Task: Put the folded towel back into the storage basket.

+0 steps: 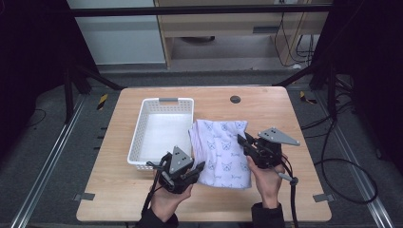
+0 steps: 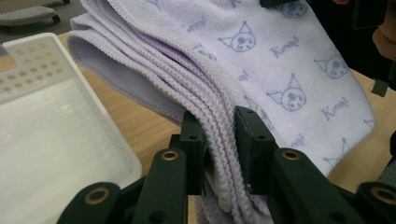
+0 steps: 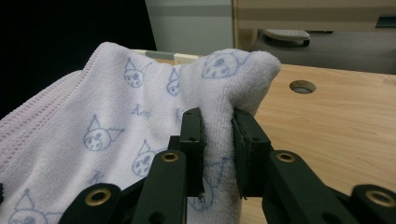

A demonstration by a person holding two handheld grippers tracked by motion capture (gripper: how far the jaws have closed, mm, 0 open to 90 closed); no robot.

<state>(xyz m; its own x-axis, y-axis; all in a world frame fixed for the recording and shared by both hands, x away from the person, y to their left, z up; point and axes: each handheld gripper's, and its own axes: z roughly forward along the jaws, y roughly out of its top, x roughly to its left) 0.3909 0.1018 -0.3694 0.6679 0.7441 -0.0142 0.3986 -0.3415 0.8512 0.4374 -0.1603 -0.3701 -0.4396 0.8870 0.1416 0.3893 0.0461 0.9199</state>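
Basket: a white perforated plastic basket (image 1: 161,130) sits on the left half of the wooden bench (image 1: 266,102), with a grey handle at its far rim. In the left gripper view its rounded corner (image 2: 70,130) lies at about 9 o'clock from the jaws.

Left gripper: the left gripper (image 1: 196,169) is held in the person's left hand (image 1: 166,199) at the near edge of the bench, just beside the basket's near right corner. Its jaws are clamped on the stacked, stitched edges of the towel, seen close up in the left gripper view (image 2: 219,140).

Towel: a folded lilac towel (image 1: 223,149) printed with small cat faces lies at the bench's centre, touching the basket's right side. From the left gripper it spreads towards 1 o'clock.

Right gripper: the right gripper (image 1: 241,140) is at 3 o'clock from the towel's middle, held in the right hand (image 1: 268,183). Its jaws are pinched on a raised fold of the towel (image 3: 219,135), which bulges above them.

Bench hole: a round cable hole (image 1: 235,99) lies at 12 o'clock from the towel.
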